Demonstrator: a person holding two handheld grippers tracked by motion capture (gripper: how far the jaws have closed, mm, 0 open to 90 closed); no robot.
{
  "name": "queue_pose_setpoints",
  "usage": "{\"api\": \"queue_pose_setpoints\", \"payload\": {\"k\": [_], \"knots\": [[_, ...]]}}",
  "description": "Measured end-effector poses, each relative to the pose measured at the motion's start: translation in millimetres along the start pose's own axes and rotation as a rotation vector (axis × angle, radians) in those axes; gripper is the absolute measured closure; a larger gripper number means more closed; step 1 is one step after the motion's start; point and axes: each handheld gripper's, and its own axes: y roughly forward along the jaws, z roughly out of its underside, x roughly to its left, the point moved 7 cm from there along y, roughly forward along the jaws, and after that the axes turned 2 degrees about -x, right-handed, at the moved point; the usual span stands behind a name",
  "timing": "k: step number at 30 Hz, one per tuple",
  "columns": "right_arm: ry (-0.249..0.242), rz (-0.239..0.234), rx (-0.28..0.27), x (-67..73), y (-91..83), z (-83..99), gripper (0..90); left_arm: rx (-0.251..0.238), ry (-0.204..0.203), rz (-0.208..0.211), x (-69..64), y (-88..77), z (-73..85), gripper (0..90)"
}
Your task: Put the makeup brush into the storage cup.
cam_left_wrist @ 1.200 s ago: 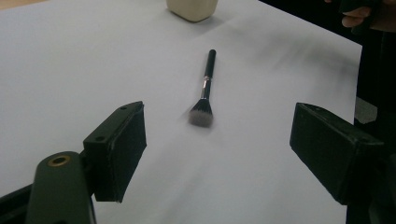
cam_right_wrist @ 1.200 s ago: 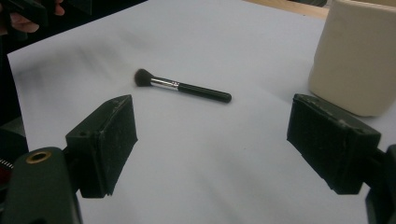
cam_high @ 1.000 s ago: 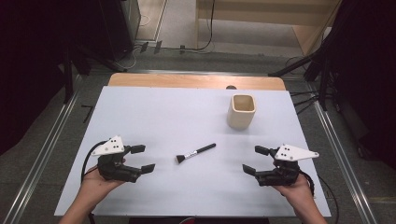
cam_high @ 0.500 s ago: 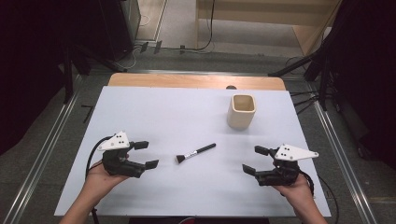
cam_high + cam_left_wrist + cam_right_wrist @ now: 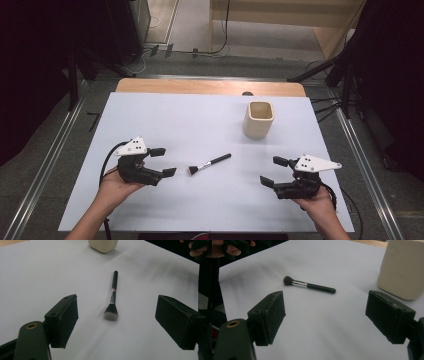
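Left gripper moved right toward brush since earlier frame; jaws wide, empty. Right gripper idle, open, empty. Cup far right. Brush centre table (bristles left): straddle handle squarely before closing.

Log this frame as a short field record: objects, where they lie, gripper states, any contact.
surface: white table top
tool: makeup brush lying flat, bristles toward the left gripper, untouched
container: cream cup, upright, beyond the brush on the right
left gripper: jaws open, close to the bristles, no contact
right gripper: jaws open, apart from brush and cup
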Motion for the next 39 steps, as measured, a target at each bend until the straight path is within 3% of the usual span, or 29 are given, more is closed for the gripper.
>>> {"api": "queue_pose_setpoints", "payload": {"k": [15, 39], "knots": [[0.002, -0.002, -0.001, 0.2, -0.3, 0.8, 16.9, 0.003, 0.001, -0.009, 6.8, 18.7, -13.9, 19.1], [0.011, -0.013, -0.001, 0.6, 0.2, 0.8, 17.0, -0.023, 0.022, 0.029, -2.1, 51.5, -34.8, 20.2]]}}
